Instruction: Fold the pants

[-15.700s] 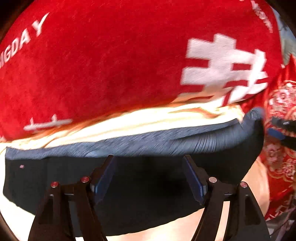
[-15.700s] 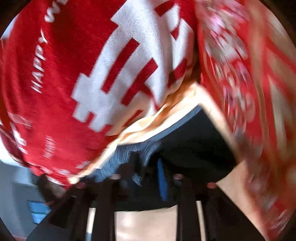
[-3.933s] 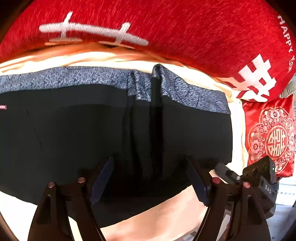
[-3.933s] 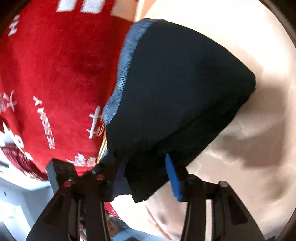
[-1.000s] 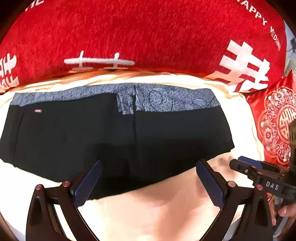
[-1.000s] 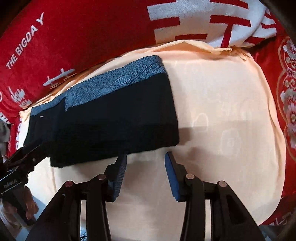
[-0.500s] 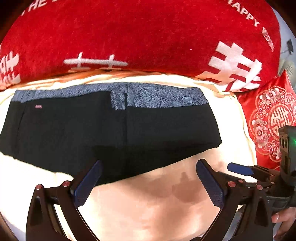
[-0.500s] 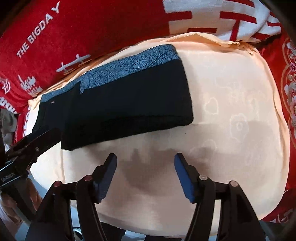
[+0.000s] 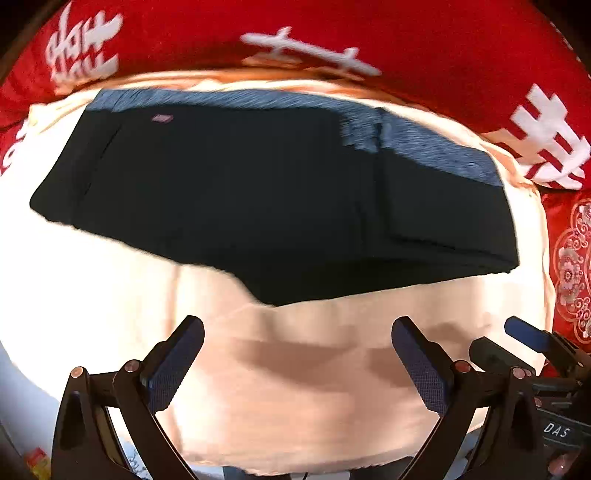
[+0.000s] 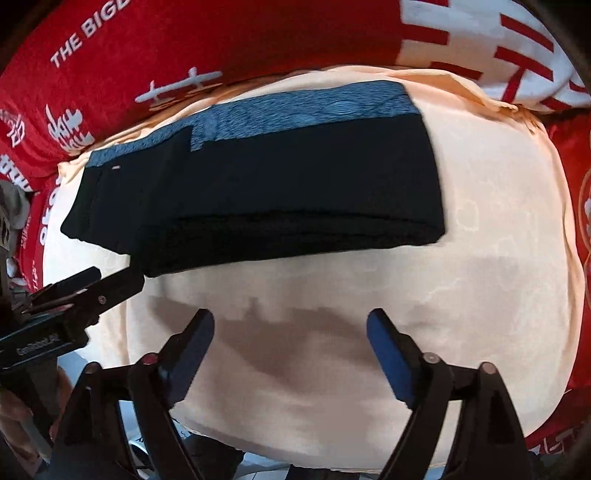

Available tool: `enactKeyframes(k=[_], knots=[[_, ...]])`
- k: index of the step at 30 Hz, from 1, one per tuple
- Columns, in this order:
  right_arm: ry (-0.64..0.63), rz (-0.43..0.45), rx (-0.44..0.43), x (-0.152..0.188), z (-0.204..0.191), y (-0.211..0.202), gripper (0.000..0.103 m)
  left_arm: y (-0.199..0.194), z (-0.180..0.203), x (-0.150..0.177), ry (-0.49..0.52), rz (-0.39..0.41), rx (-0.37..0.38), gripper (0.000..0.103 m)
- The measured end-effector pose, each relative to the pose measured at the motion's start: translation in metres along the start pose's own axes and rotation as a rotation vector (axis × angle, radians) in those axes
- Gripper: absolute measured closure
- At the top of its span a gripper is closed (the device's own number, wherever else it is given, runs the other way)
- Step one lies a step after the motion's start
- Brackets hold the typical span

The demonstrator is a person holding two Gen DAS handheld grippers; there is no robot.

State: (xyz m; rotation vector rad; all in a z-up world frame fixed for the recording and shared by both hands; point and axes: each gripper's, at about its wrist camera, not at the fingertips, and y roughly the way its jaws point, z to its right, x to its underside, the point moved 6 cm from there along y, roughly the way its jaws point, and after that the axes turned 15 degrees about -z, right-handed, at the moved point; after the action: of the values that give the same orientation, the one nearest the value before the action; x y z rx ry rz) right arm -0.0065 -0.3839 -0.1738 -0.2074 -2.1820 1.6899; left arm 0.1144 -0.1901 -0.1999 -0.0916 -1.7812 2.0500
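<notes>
On the peach sheet [image 10: 480,258] beside the red blanket [image 10: 221,33], the black pants [image 10: 280,192] lie part-folded, blue waistband at the far edge. Left tongs [image 9: 297,354] stand open and empty; right tongs [image 10: 290,345] have just been opening, empty. Risk: a one-sided pinch would drag the stacked layers askew.
</notes>
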Motion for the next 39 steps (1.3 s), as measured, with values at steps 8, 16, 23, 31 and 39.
enactKeyframes(k=[8,16,23,31,39], knots=[[-0.044,-0.053,-0.002,0.002,-0.070,0.025,0.015,-0.010,-0.073,0.006,-0.075,0.017,0.010,0.001],[-0.115,-0.071,0.000,-0.008,-0.143,0.040,0.015,-0.013,-0.142,0.005,-0.154,0.016,0.027,0.001],[-0.178,-0.104,0.019,-0.019,-0.183,0.053,0.015,-0.023,-0.182,-0.001,-0.244,0.093,0.152,0.001],[-0.216,-0.099,0.003,-0.031,-0.204,0.052,0.015,-0.058,-0.217,-0.015,-0.340,0.194,0.617,0.001],[-0.198,-0.101,-0.031,-0.041,-0.212,0.057,0.015,-0.065,-0.240,-0.029,-0.330,0.212,0.468,0.001]])
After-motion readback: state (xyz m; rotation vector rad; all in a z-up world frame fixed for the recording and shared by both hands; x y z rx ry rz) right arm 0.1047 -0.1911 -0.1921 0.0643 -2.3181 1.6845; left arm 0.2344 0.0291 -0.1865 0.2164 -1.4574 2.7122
